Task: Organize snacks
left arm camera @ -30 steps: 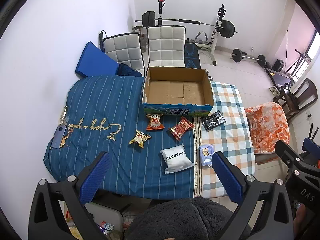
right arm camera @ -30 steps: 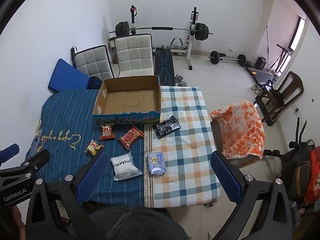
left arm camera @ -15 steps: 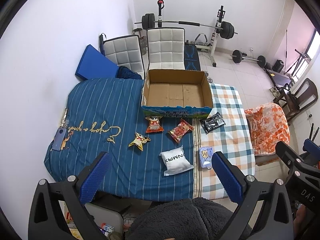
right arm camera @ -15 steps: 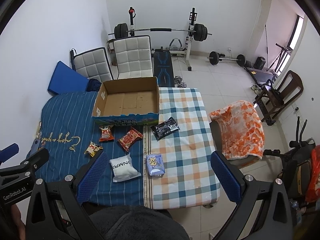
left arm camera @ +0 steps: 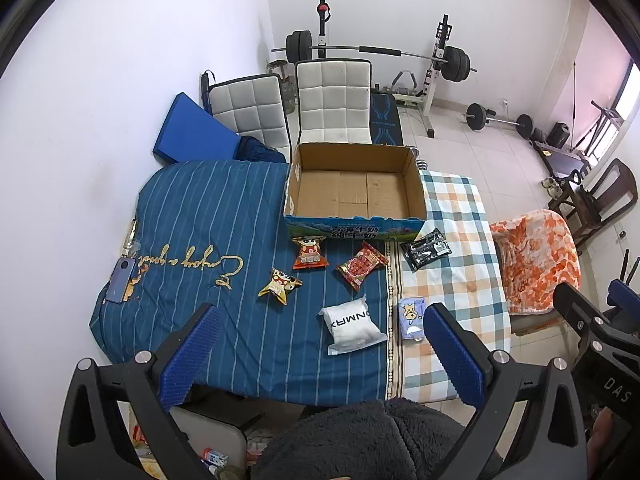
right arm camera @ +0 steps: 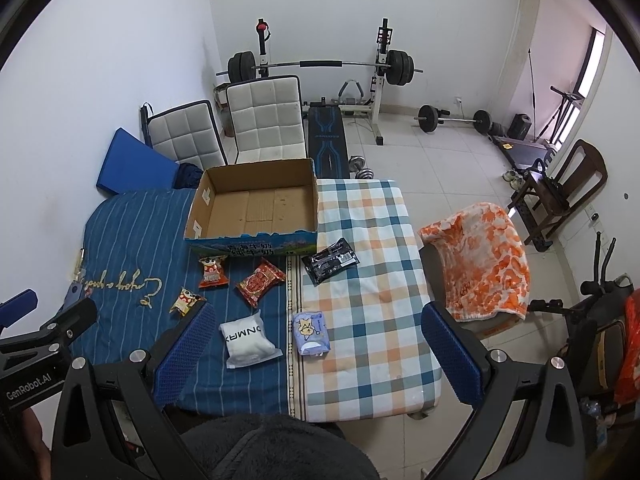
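An open, empty cardboard box (left arm camera: pixel 354 190) (right arm camera: pixel 256 204) stands at the far side of a cloth-covered table. In front of it lie several snack packs: an orange cartoon pack (left arm camera: pixel 308 254) (right arm camera: pixel 212 272), a red pack (left arm camera: pixel 362 266) (right arm camera: pixel 260 282), a black pack (left arm camera: pixel 426 243) (right arm camera: pixel 330 260), a yellow cartoon pack (left arm camera: pixel 280 286) (right arm camera: pixel 186 300), a white pouch (left arm camera: pixel 352 324) (right arm camera: pixel 248 340) and a pale blue pack (left arm camera: pixel 412 317) (right arm camera: pixel 311 333). My left gripper (left arm camera: pixel 320 356) and right gripper (right arm camera: pixel 316 354) both hover open high above the table's near edge, holding nothing.
The table wears a blue striped cloth (left arm camera: pixel 200 220) and a checked cloth (right arm camera: pixel 360 280). A phone (left arm camera: pixel 122 280) lies at the left edge. Two white chairs (left arm camera: pixel 332 100), a weight bench (right arm camera: pixel 326 136), a barbell rack and an orange-draped chair (right arm camera: pixel 480 264) surround it. A dark fuzzy garment (left arm camera: pixel 360 440) fills the foreground.
Both grippers have drifted slightly up and back, so the table looks a little farther away. Nothing on the table has moved.
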A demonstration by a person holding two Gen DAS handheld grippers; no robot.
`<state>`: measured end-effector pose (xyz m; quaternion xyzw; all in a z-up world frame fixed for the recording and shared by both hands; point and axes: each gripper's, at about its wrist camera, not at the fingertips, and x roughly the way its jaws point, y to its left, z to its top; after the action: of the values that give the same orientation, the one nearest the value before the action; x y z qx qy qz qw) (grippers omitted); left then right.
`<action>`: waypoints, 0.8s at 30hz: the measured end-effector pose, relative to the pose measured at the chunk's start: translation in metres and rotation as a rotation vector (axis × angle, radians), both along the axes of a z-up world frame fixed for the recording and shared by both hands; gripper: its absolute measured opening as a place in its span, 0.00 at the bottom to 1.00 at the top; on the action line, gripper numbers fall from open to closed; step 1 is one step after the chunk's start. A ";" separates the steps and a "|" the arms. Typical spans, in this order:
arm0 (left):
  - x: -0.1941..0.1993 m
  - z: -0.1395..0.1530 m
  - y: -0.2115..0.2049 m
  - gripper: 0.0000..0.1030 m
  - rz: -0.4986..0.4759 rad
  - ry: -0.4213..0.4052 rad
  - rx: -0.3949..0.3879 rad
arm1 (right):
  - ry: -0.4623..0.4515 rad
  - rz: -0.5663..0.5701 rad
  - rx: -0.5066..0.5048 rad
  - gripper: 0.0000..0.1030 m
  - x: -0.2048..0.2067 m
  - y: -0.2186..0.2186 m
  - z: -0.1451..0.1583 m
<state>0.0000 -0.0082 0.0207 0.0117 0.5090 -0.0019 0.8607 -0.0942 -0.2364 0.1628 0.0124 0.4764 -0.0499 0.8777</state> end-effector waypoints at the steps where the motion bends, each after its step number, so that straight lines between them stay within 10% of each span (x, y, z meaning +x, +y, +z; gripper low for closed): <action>1: 0.000 0.000 0.000 1.00 0.000 0.000 0.000 | 0.001 0.000 0.000 1.00 0.001 0.000 0.000; 24: -0.007 0.004 -0.011 1.00 -0.008 -0.013 0.002 | -0.015 -0.003 -0.005 1.00 -0.002 0.000 0.003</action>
<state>-0.0071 -0.0187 0.0249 0.0145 0.5035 -0.0047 0.8639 -0.0957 -0.2368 0.1657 0.0114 0.4697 -0.0520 0.8812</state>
